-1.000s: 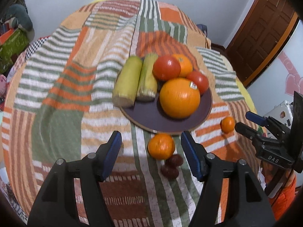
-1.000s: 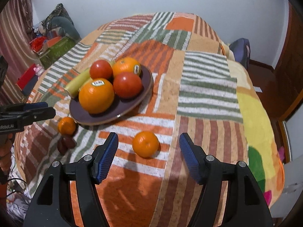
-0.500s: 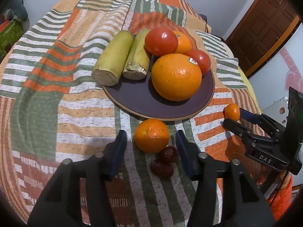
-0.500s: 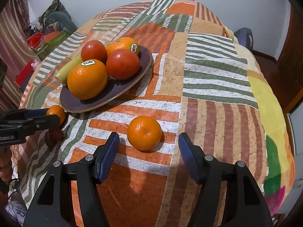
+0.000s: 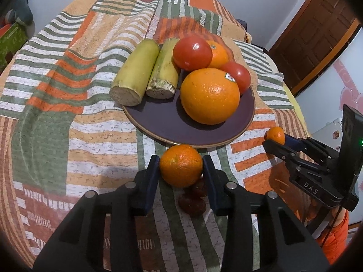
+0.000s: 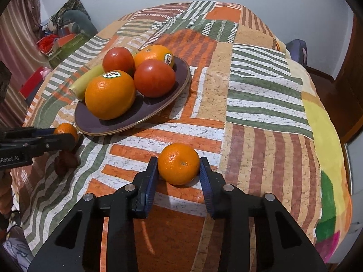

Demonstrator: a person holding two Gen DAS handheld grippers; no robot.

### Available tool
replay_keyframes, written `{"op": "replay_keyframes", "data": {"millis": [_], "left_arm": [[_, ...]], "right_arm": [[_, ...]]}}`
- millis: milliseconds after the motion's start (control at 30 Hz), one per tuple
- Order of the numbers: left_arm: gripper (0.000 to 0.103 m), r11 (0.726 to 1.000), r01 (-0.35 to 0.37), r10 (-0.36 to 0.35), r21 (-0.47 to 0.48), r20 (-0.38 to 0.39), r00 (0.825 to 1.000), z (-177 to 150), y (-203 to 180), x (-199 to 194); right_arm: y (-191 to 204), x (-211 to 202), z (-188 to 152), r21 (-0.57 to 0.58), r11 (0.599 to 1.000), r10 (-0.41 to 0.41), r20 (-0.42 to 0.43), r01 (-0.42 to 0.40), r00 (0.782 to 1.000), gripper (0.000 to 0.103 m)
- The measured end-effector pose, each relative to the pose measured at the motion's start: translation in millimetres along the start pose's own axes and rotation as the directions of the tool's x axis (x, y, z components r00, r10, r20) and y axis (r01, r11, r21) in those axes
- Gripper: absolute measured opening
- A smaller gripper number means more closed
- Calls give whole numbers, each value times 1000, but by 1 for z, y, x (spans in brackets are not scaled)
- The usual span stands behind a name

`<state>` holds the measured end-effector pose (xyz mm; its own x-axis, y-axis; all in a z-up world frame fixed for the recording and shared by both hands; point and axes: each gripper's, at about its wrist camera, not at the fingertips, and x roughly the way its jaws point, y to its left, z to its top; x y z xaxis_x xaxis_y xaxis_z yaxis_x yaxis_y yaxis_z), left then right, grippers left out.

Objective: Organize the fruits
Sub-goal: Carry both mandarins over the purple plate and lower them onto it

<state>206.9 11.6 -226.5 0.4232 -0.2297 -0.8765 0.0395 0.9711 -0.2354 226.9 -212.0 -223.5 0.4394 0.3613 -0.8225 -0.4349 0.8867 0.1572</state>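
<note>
Left gripper (image 5: 180, 170): blue-padded fingers (image 5: 151, 176) are seen clamped on a small orange mandarin (image 5: 180, 168), both pads touching its sides.
Left mandarin position: just in front of the rim of the dark purple round plate (image 5: 172, 124), on the striped patchwork bedcover (image 5: 56, 117); whether it is lifted cannot be told.
Beside left mandarin: two dark red-brown wrinkled fruits (image 5: 192, 202) lie just behind it, between the fingers.
Right gripper (image 6: 178, 170): blue-padded fingers (image 6: 205, 179) are seen closed on a second small orange mandarin (image 6: 178, 163), pads against both sides.
Right mandarin position: on an orange-and-white striped patch, apart from the plate.
Plate contents: large stickered orange (image 5: 209, 95), a second orange (image 6: 154, 55), two red tomatoes (image 6: 154, 77), two yellow-green cut stalk pieces (image 5: 136, 72) overhanging the rim.
</note>
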Motion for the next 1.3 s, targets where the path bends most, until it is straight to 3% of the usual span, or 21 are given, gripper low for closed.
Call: {"op": "replay_keyframes", "data": {"millis": [567,1300], "left_arm": [[38,1000,-28,26,14,109,994,35,3,-23],[38,999,-33,34,-12,45,998,46,18,18]], "right_arm": [[32,-11,37,-103,994,42,85,-33,995,33],[34,17,49,-103,993,57,56,-51,997,33]]}}
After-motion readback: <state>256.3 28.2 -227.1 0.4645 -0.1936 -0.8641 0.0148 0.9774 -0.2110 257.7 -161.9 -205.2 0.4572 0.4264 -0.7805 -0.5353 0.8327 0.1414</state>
